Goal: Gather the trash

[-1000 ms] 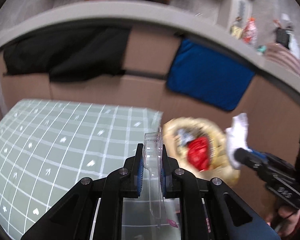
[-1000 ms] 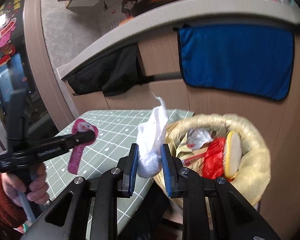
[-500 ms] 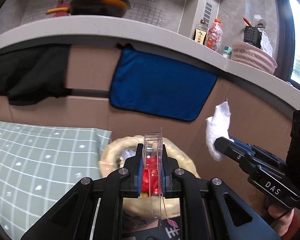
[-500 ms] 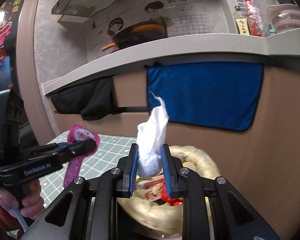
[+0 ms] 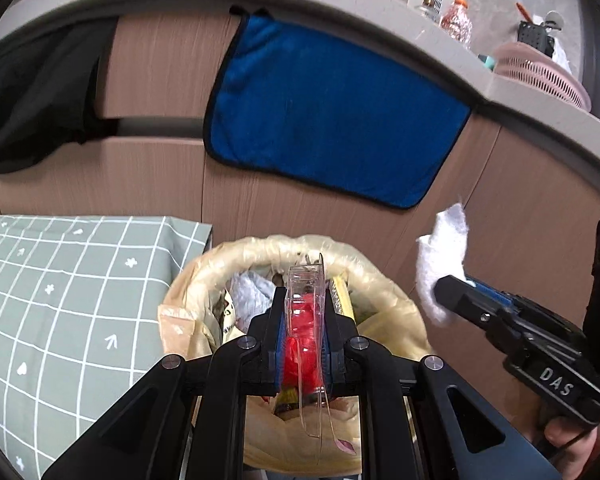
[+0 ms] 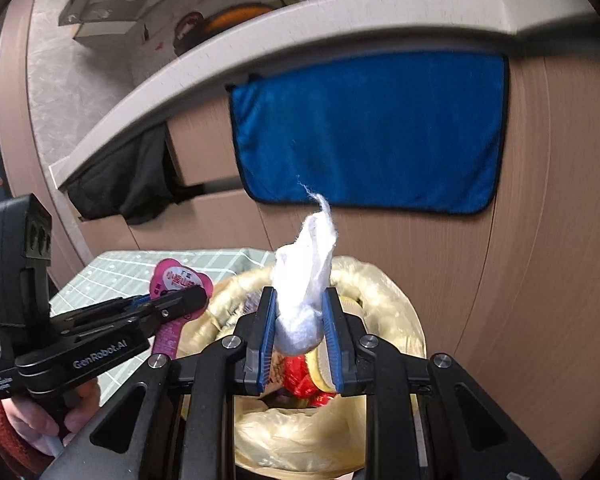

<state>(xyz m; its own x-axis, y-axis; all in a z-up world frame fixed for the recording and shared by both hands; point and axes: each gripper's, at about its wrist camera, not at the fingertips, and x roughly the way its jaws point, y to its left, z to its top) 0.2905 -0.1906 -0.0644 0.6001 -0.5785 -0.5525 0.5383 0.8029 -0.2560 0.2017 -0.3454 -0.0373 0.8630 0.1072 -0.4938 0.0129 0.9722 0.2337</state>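
My left gripper (image 5: 303, 320) is shut on a clear plastic package (image 5: 306, 280) with a pink label, held on edge above the trash bin (image 5: 260, 246). The bin is lined with a yellow bag and holds a red wrapper and other scraps. To the right, my right gripper (image 5: 446, 294) hangs beside the bin's rim, shut on a white tissue wad (image 5: 444, 248). In the right wrist view the right gripper (image 6: 300, 322) pinches the tissue wad (image 6: 310, 264) over the bin (image 6: 384, 292). The left gripper (image 6: 190, 298) comes in from the left with the pink-labelled package (image 6: 172, 280).
A table with a green checked cloth (image 5: 60, 300) stands directly left of the bin. Behind is a wood-panel counter front with a blue towel (image 5: 332, 120) and a black cloth (image 5: 32, 92) hanging on it. On the counter are a pink basket (image 5: 540, 72) and bottles.
Both grippers have travelled from beside the table to over the bin and dipped toward it. Each keeps its hold: plastic package in the left, tissue in the right.
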